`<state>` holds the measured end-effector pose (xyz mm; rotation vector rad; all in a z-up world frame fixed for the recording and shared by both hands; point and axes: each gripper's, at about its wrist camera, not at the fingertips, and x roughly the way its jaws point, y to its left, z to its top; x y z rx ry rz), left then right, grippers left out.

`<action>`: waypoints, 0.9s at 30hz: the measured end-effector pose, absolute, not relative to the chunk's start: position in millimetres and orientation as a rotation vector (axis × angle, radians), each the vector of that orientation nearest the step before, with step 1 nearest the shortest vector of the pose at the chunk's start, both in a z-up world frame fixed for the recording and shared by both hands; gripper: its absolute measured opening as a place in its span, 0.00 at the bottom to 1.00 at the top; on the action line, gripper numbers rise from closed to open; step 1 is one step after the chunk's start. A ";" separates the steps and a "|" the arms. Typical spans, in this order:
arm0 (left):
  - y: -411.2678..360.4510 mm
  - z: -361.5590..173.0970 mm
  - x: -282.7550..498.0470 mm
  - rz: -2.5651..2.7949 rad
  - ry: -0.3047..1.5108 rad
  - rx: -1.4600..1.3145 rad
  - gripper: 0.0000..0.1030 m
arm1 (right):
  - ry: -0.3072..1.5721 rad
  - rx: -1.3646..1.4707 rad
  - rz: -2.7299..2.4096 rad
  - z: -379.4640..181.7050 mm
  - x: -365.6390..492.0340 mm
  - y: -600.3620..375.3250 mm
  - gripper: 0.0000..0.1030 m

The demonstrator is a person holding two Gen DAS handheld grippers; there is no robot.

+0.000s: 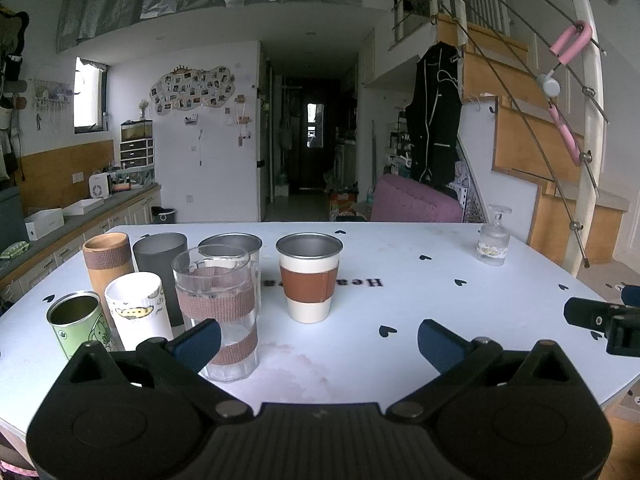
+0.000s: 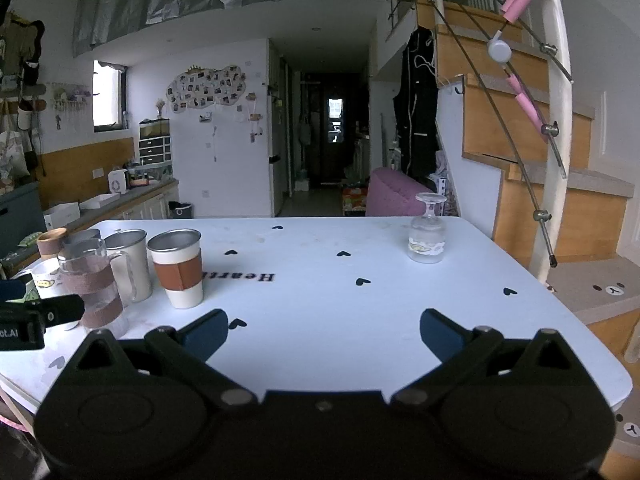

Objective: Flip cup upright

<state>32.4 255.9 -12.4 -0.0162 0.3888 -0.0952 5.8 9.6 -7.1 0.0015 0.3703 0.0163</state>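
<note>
A clear stemmed glass cup [image 2: 427,236] stands upside down, foot up, near the table's far right edge; it also shows in the left wrist view [image 1: 493,240]. My right gripper [image 2: 323,334] is open and empty, low over the front of the table, well short of the glass. My left gripper [image 1: 319,344] is open and empty, its left fingertip [image 1: 198,342] in front of a clear glass with woven bands [image 1: 218,312]. The right gripper's tip shows at the right edge of the left wrist view [image 1: 600,322].
Several upright cups cluster at the table's left: a white cup with a brown sleeve [image 1: 309,278], a metal mug [image 2: 130,264], a bamboo tumbler [image 1: 107,264], a green can [image 1: 78,322]. The white table [image 2: 320,272] has a staircase railing [image 2: 556,120] beyond its right edge.
</note>
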 end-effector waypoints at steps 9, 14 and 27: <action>255.7 -12.5 32.4 -0.094 0.389 -0.016 1.00 | 0.371 0.003 0.017 -5.8 5.5 10.6 1.00; 255.6 -12.5 32.5 -0.095 0.389 -0.016 1.00 | 0.370 0.003 0.016 -5.9 5.4 10.7 1.00; 255.8 -12.5 32.3 -0.094 0.388 -0.015 1.00 | 0.368 0.002 0.018 -6.6 6.2 12.2 1.00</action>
